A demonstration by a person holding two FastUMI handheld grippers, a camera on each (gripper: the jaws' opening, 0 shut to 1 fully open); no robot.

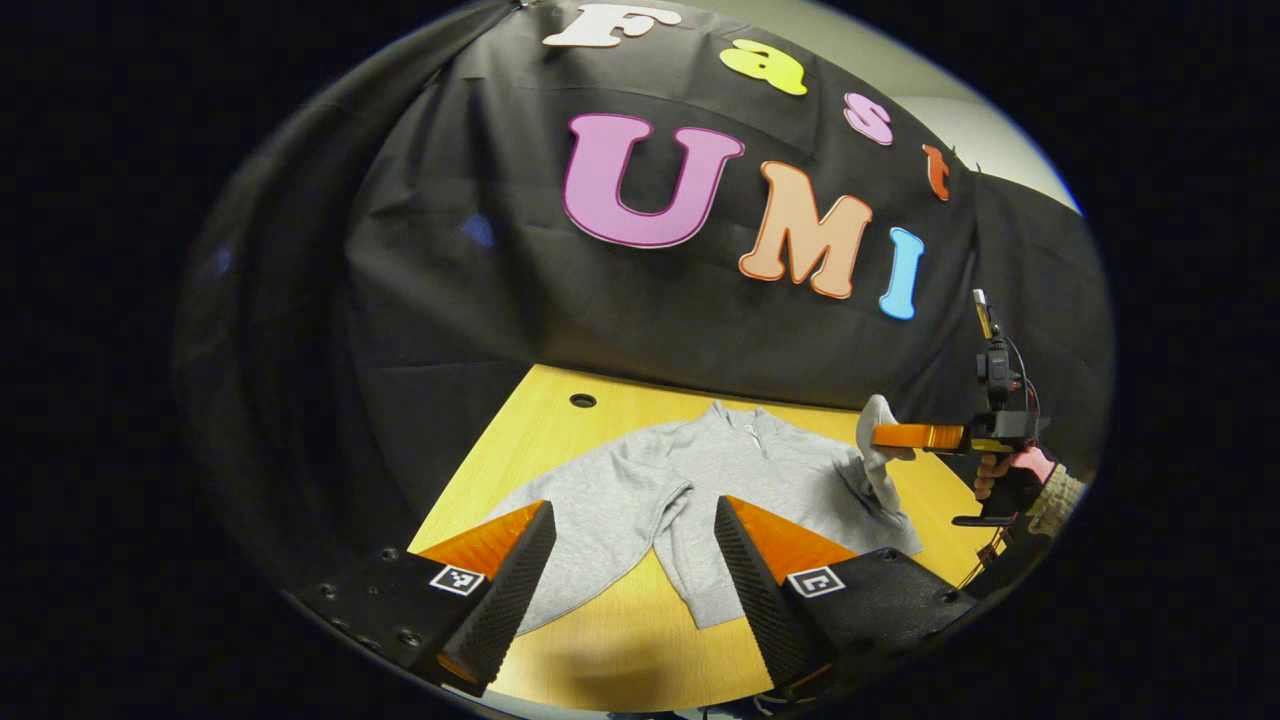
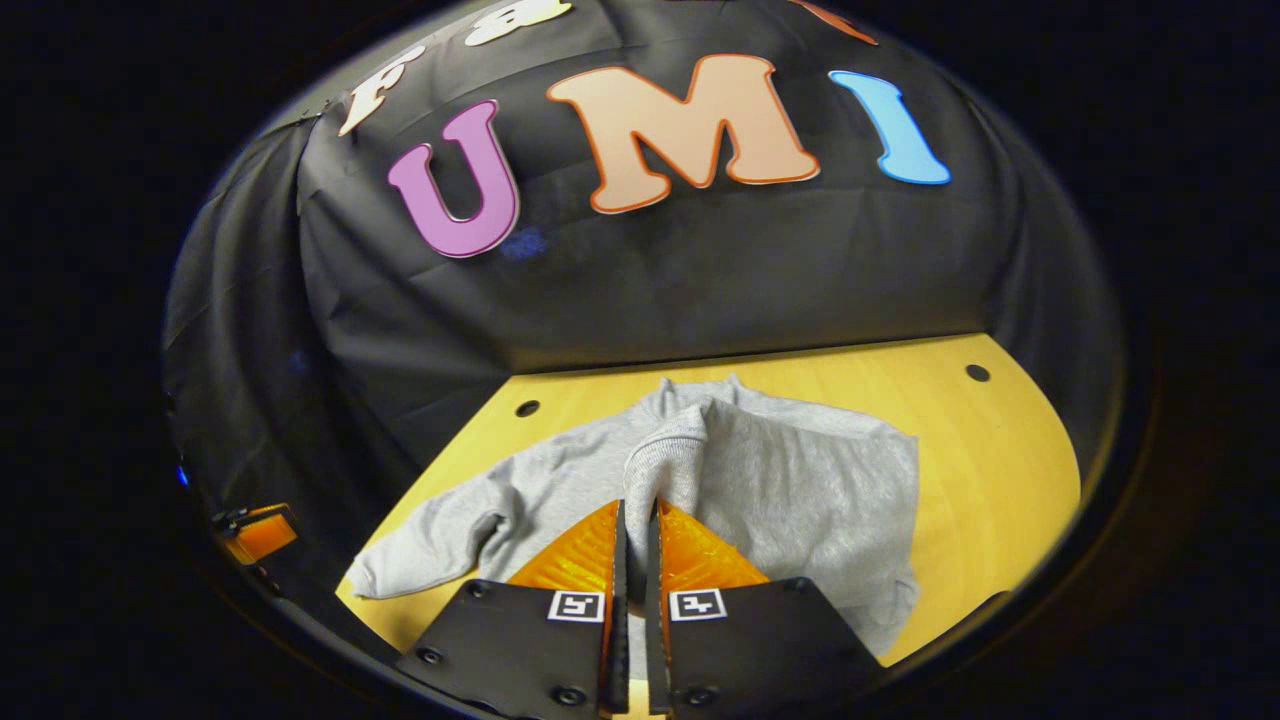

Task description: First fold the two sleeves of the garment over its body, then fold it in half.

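- So that it can fold over the body, the right gripper pinches the sleeve tight.
- Left gripper waits wide open, holding nothing, sweater at 12 o'clock.

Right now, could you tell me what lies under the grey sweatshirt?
The grey sweatshirt lies flat on the yellow wooden table. The right claw holds one sleeve lifted over its body. Anything beneath the fabric is covered and cannot be seen.

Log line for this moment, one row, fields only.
stage: first sleeve fold | right gripper: shut on sleeve cuff, lifted over grey sweatshirt | left gripper: open, above other sleeve | table
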